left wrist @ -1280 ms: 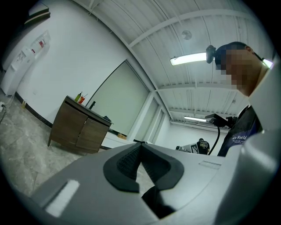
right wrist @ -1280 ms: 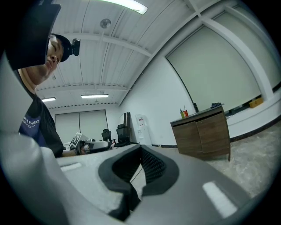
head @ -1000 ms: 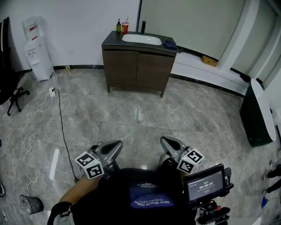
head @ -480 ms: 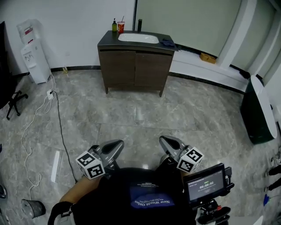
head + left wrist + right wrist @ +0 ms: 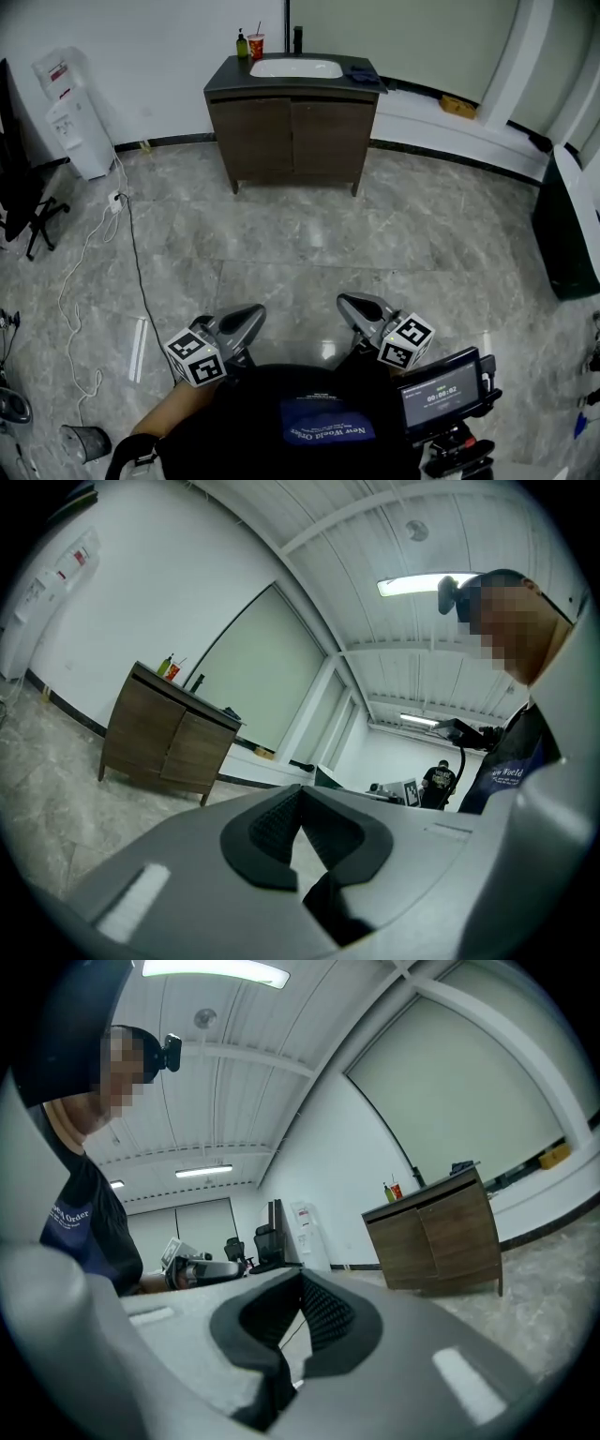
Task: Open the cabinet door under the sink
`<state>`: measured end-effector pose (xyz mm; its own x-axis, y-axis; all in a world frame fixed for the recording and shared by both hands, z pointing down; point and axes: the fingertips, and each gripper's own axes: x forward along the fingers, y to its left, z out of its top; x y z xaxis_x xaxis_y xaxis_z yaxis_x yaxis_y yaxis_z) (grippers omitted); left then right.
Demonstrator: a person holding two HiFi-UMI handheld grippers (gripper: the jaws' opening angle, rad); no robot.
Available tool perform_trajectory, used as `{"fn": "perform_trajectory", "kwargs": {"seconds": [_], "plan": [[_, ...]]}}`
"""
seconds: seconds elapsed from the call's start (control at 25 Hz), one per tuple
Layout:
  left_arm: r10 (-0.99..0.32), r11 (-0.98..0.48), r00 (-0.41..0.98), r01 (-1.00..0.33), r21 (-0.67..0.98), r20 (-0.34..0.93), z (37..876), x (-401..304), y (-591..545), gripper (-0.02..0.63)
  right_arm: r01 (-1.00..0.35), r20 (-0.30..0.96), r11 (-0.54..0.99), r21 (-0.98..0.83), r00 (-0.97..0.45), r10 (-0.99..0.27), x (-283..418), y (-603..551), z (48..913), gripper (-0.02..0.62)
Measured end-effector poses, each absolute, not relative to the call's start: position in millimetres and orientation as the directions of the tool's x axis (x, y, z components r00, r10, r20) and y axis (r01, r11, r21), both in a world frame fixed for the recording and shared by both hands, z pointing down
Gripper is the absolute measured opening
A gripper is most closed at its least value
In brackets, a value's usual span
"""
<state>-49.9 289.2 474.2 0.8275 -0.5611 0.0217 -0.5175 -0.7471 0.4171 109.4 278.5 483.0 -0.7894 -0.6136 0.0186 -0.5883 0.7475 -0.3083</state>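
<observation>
A dark wooden cabinet (image 5: 292, 131) with two shut doors stands against the far wall, with a white sink (image 5: 296, 67) set in its top. It is far ahead of both grippers, across the open floor. My left gripper (image 5: 246, 321) and right gripper (image 5: 354, 307) are held close to the body, pointing level toward it. Both are shut with nothing between them. In the left gripper view the cabinet (image 5: 169, 738) shows at left beyond the gripper (image 5: 300, 794). The right gripper view has the cabinet (image 5: 436, 1237) at right past the gripper (image 5: 302, 1281).
A bottle (image 5: 243, 43), a red cup (image 5: 256, 45) and a dark cloth (image 5: 364, 77) sit on the counter. A water dispenser (image 5: 73, 117), an office chair (image 5: 28, 211) and a floor cable (image 5: 131, 272) are at left; a dark bin (image 5: 567, 225) at right.
The view has shifted toward the cabinet, which now sits more centred and slightly lower in the head view. Both grippers stay shut in front of the body.
</observation>
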Motion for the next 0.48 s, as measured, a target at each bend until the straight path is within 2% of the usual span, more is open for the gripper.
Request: {"fn": "perform_trajectory", "kwargs": {"seconds": [0.48], "plan": [[-0.467,-0.815,0.883,-0.405,0.413,-0.055,470,28,277,0.006,-0.674,0.061,0.701,-0.236,-0.730,-0.681,189,285,475,0.002]]}}
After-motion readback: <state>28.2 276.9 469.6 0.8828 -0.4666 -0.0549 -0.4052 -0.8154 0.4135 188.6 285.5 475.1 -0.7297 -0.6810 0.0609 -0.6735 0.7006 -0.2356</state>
